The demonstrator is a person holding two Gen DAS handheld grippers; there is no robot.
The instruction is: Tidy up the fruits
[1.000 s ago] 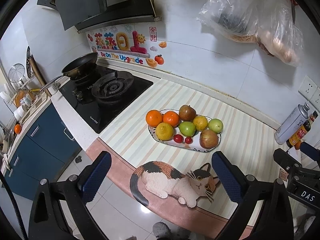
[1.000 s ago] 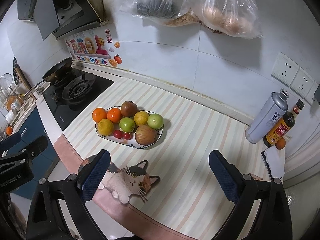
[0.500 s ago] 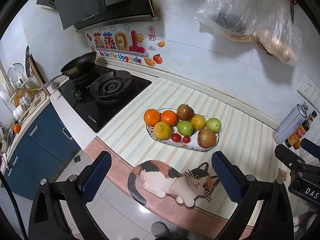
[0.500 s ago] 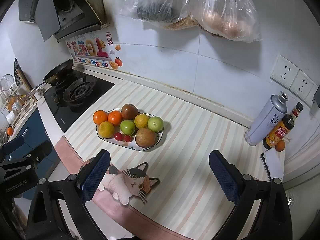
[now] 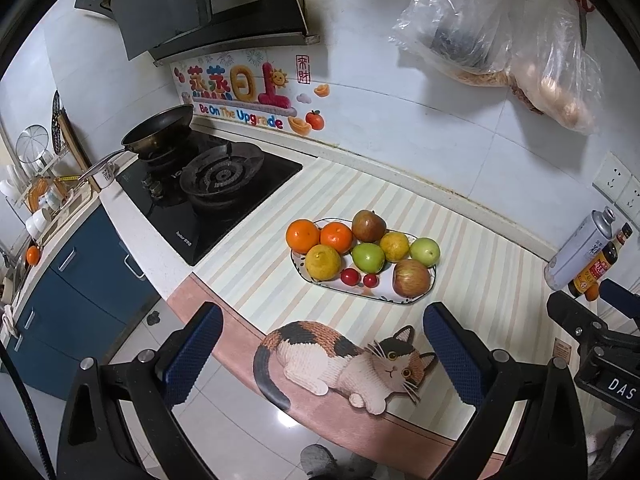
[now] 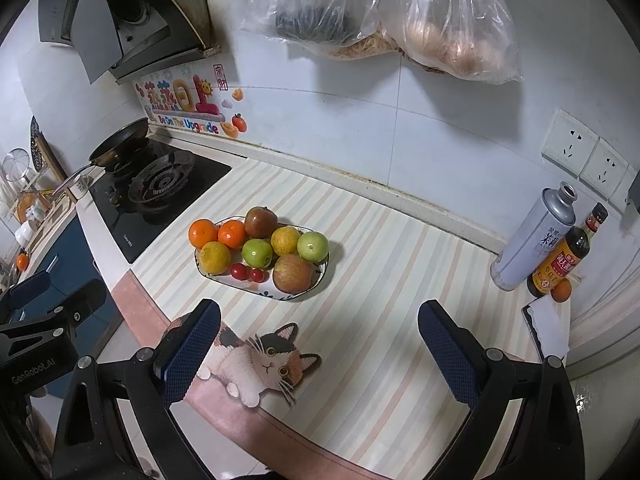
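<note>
Left wrist view: left gripper [image 5: 322,356] hung above the near bench edge, jaws spread wide, nothing between them. Plate [image 5: 408,300] sat mid-bench on the striped mat [image 5: 480,280], well ahead of the jaws. On it: two oranges [image 5: 303,235] at the left end, brown pear [image 5: 368,225] at the back, yellow citrus [image 5: 323,262] in front left, green apple [image 5: 368,257] in the middle, another yellow fruit [image 5: 394,246] beside it, second green apple [image 5: 425,252] at the right, red apple [image 5: 411,278] front right, two cherry tomatoes [image 5: 350,276] in front. Cat print [image 5: 344,360] lay on the mat between jaws and plate. Stove [image 5: 216,184] with pan [image 5: 160,132] stood left of the mat. Can [image 5: 576,250] and sauce bottle [image 5: 600,264] stood far right. Right gripper body showed at the right edge.

Right wrist view: right gripper [image 6: 320,348] hovered over the near mat, jaws spread wide, empty. Plate [image 6: 256,290] with the fruit lay ahead and left of centre, apart from the jaws. Cat print [image 6: 264,364] sat just inside the left jaw. Can [image 6: 532,236] and sauce bottle [image 6: 560,256] stood at the right by the wall, small orange [image 6: 562,290] touching the bottle's base. Bags [image 6: 380,12] hung on the wall above.
</note>
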